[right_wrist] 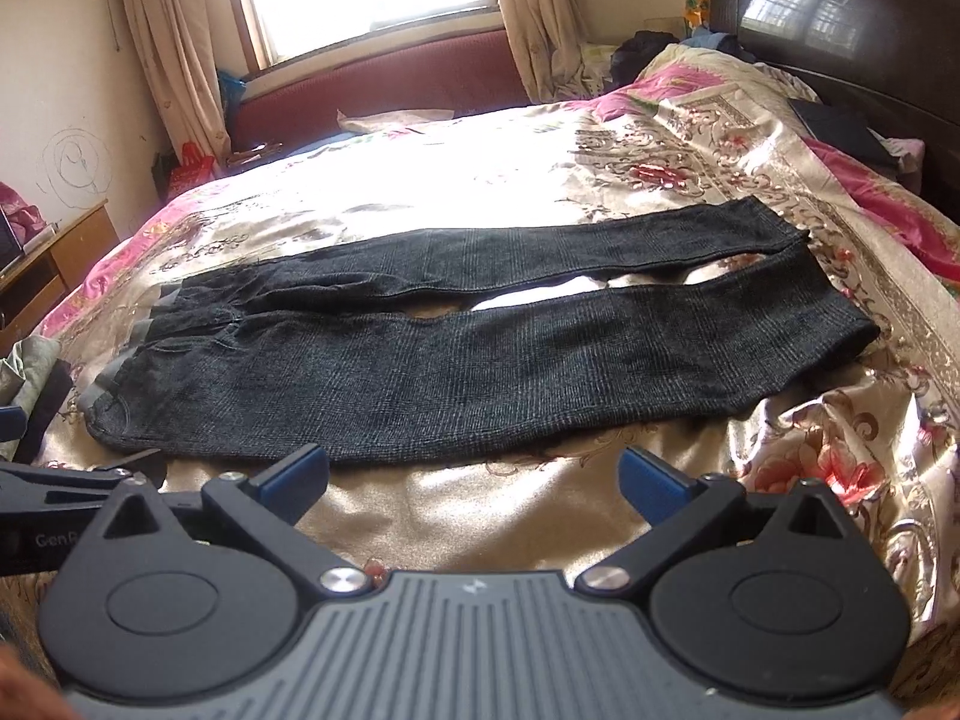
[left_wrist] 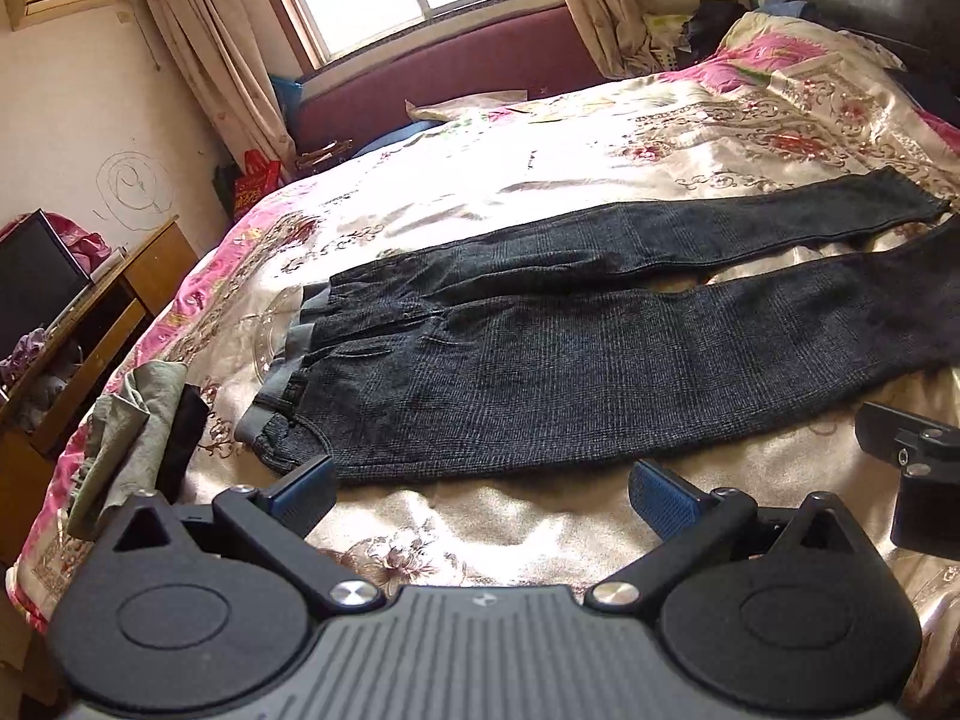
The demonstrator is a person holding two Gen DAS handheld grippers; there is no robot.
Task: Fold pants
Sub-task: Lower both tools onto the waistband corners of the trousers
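Note:
Dark grey checked pants (left_wrist: 540, 372) lie flat on the bed, waistband to the left, both legs running right with a narrow gap between them. They also show in the right wrist view (right_wrist: 468, 378). My left gripper (left_wrist: 480, 495) is open and empty, just short of the pants' near edge by the waist and hip. My right gripper (right_wrist: 474, 480) is open and empty, just short of the near leg's edge. Part of the right gripper (left_wrist: 918, 480) shows at the left wrist view's right edge.
The bed has a shiny floral cover (left_wrist: 540, 192). A pile of grey and black clothes (left_wrist: 144, 432) lies at the bed's left edge. A wooden desk (left_wrist: 90, 312) stands left. A dark headboard (right_wrist: 840, 30) and a dark item (right_wrist: 840, 126) are at the right.

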